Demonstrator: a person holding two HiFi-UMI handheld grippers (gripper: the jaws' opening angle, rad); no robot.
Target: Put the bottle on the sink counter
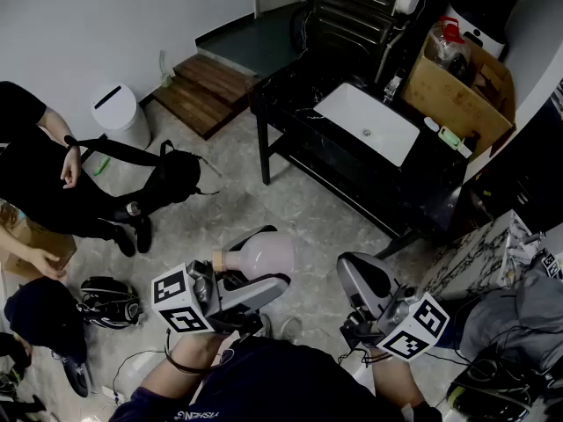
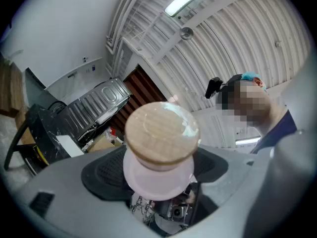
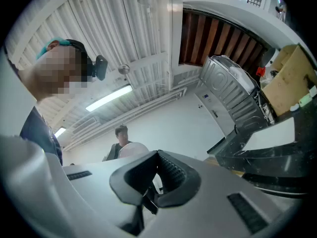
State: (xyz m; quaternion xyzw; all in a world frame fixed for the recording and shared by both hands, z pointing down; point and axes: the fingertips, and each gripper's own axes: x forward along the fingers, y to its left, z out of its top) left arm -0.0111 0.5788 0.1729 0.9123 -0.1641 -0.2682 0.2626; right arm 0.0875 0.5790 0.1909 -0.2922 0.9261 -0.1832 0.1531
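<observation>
A pale pink bottle with a round wooden cap lies on its side between the jaws of my left gripper, which is shut on it, low over the floor. In the left gripper view the cap faces the camera and the left gripper clasps the bottle just behind it. My right gripper hangs to the right of the bottle, apart from it; in its own view the right gripper has its pads together with nothing between them. The black sink counter with a white basin stands farther ahead.
A person in black sits at the left beside a black backpack and a white bin. A cardboard box sits at the counter's right end. A wooden step lies behind. Bags and cables lie on the floor near my feet.
</observation>
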